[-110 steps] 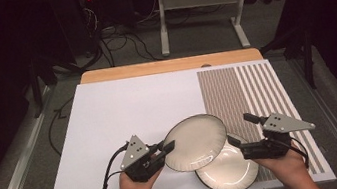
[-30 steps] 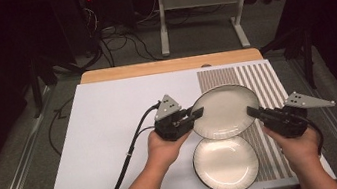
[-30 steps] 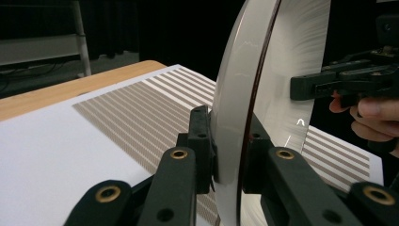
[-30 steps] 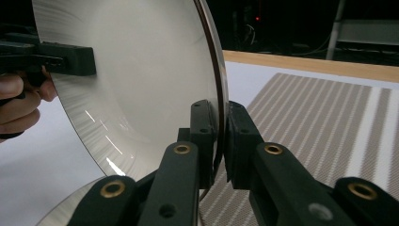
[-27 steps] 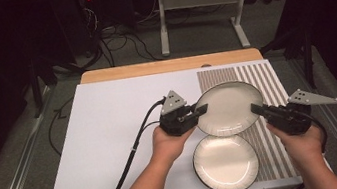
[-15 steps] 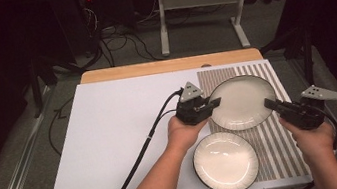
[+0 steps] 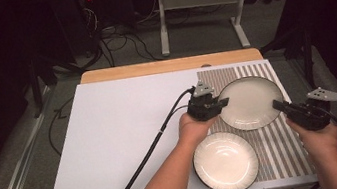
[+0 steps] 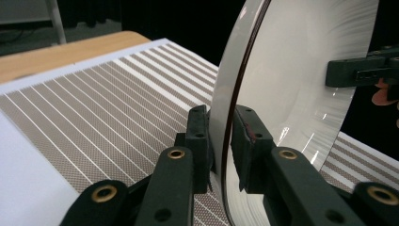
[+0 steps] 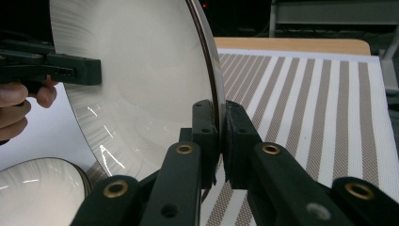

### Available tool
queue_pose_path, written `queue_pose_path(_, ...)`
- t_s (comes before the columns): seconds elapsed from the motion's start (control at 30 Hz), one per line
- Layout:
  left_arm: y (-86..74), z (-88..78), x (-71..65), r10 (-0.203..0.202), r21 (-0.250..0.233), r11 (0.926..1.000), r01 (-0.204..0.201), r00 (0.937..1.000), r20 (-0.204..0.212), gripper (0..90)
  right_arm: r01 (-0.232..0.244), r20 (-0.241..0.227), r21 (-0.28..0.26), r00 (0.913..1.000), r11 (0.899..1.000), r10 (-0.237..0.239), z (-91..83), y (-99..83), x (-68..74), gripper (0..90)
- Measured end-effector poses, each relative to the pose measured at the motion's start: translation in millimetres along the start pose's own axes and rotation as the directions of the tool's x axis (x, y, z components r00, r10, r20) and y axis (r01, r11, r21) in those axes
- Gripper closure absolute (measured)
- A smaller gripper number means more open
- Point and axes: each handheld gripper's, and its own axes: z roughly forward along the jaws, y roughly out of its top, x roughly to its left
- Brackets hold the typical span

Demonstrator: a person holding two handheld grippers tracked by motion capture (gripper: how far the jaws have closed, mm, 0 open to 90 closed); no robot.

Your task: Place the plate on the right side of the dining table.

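Plates are split: my left claw (image 7: 223, 101) and right claw (image 7: 277, 104) pinch the upper plate (image 7: 251, 102) at nine and three, unreleased over the striped mat (image 7: 282, 156).

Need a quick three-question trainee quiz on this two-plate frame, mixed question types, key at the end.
1. True or false: the left gripper and the right gripper both clamp the rim of the far plate.
2. The near plate is: A) stacked under the far plate, B) lying apart from it, nearer the person, C) held by the right gripper.
3. What surface lies below the far plate?

Key:
1. True; each gripper view shows the pads pressed on the rim, on opposite sides.
2. B.
3. The striped mat at the right end of the white board.
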Motion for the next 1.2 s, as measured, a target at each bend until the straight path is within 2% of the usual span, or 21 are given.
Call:
queue_pose_path(0.13,-5.0,7.7,-0.7,-0.015,0.022,0.9996,0.015,0.9999,0.004,77.3,-0.019,0.009,0.012,0.9998,1.000,0.019,0.0,-7.8,-4.0,87.3)
queue_pose_path(0.5,-9.8,18.5,-7.2,-0.018,0.080,0.9967,0.018,0.9998,0.007,77.6,-0.062,0.022,0.034,0.9979,0.997,0.062,-5.1,-25.2,-11.2,87.3)
queue_pose_path(0.9,-13.0,18.3,-6.0,-0.015,0.136,0.9906,0.016,0.9999,-0.005,77.8,-0.052,0.025,0.069,0.9984,0.996,0.051,-1.8,-30.7,-8.8,87.3)
queue_pose_path(1.13,-14.2,19.7,-3.9,-0.018,0.141,0.9899,0.019,0.9998,-0.007,77.4,-0.055,0.029,0.070,0.9982,0.996,0.053,0.9,-30.8,-9.8,87.2)
queue_pose_path(1.2,-13.7,17.4,-3.3,-0.006,0.126,0.9920,0.008,0.9999,-0.014,73.5,-0.049,0.032,0.067,0.9984,0.997,0.047,1.8,-30.1,-9.0,87.2)
